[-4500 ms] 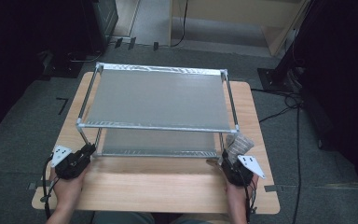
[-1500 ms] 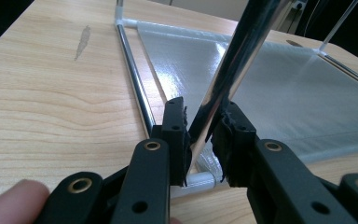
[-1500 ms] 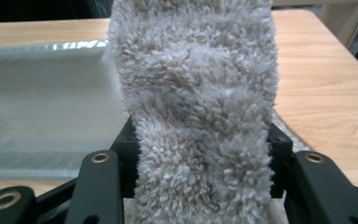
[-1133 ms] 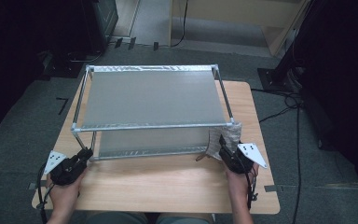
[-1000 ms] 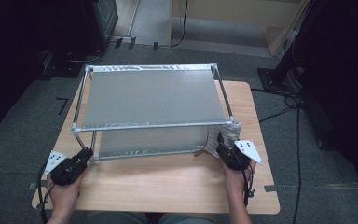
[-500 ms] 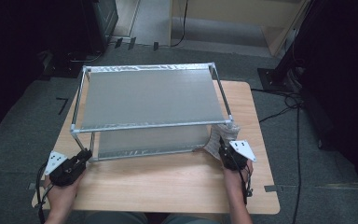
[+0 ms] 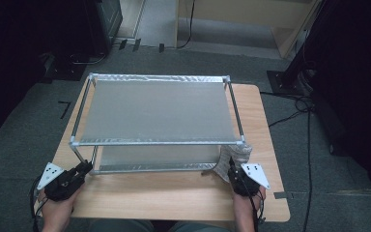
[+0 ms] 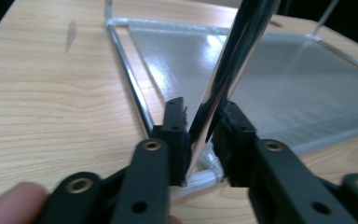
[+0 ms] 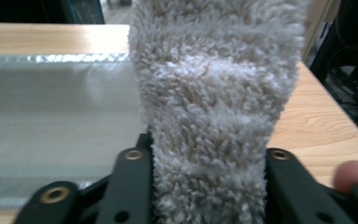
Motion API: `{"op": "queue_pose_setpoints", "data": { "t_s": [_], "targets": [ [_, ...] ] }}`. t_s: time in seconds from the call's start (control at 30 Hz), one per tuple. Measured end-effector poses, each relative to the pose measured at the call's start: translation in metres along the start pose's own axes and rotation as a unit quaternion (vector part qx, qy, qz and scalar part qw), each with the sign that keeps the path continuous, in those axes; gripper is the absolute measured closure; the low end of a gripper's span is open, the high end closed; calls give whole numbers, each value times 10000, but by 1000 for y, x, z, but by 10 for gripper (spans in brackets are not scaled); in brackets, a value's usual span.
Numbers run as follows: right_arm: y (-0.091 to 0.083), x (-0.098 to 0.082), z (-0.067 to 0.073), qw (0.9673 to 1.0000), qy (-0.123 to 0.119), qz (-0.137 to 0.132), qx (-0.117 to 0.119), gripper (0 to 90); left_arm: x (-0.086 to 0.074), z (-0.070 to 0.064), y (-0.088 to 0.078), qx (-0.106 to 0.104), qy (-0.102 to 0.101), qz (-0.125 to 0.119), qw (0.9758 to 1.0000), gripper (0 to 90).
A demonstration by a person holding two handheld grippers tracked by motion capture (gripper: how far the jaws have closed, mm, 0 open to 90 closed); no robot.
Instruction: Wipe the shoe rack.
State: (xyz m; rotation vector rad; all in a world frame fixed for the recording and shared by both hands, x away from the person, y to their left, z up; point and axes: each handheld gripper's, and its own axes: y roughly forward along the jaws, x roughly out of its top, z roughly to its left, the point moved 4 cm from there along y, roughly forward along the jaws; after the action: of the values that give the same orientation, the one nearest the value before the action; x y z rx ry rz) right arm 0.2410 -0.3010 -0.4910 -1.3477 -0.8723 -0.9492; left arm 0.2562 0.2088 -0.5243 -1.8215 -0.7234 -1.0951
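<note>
- At the near left corner of the two-level metal shelf rack (image 7: 157,113), the left gripper (image 8: 199,135) clamps its shiny leg (image 8: 233,60).
- At its near right corner, the right gripper (image 9: 200,186), jaws just opening, holds a fluffy beige cloth (image 9: 214,102).
- Bare wooden table (image 7: 159,193) lies before the rack.

A two-tier metal rack (image 7: 154,111) stands upright on the wooden table, its long side facing the person. Each tier is a flat, dull silver sheet framed by thin shiny rods, and four slim chrome posts join the tiers at the corners. The upper shelf (image 7: 157,108) covers most of the lower shelf (image 7: 154,157), whose near strip shows beneath it. The near left post (image 8: 233,60) rises slanted from the rack's bottom corner, where white connectors join the rods. A fluffy off-white cloth (image 9: 214,116) with a thick looped pile stands up against the rack's near right corner (image 7: 235,155), touching the post there.
</note>
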Motion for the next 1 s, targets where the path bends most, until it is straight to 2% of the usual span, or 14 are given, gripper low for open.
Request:
{"op": "queue_pose_setpoints", "data": {
  "t_s": [0.07, 0.2, 0.27, 0.3, 0.33, 0.47, 0.53, 0.7, 0.83, 1.0],
  "targets": [
    [-3, 4, 0, 9999, 95, -131, 61, 622, 2, 2, -1, -57, -14, -76, 10000, 655],
    [-6, 20, -2, 9989, 183, -430, 93, 572, 3, 3, 0, -49, 179, -141, 9997, 631],
    [-5, 27, -1, 9983, 112, -565, 60, 559, 5, 3, 2, -14, 312, -142, 9994, 645],
    [-2, 28, 0, 9983, 23, -580, 30, 557, 5, 3, 2, -14, 312, -142, 9994, 661],
    [5, 25, 1, 9986, 4, -529, 23, 560, 6, 3, 5, 94, 490, -173, 9986, 697],
    [21, 10, 1, 9995, -125, -283, -115, 607, 5, 2, 7, 101, 583, -163, 9981, 768],
    [27, 0, 1, 9997, -181, -34, -154, 615, 5, 2, 7, 69, 543, -170, 9984, 772],
    [34, -12, -4, 9990, 50, 442, 21, 611, 4, 3, 8, 12, 481, -123, 9988, 771],
    [29, -8, -3, 9994, -13, 357, 9, 611, 4, 4, 9, -27, 464, -117, 9988, 771],
    [11, 10, 0, 9999, -135, -97, -11, 594, 3, 5, 10, -13, 469, -118, 9988, 772]
  ]
}}
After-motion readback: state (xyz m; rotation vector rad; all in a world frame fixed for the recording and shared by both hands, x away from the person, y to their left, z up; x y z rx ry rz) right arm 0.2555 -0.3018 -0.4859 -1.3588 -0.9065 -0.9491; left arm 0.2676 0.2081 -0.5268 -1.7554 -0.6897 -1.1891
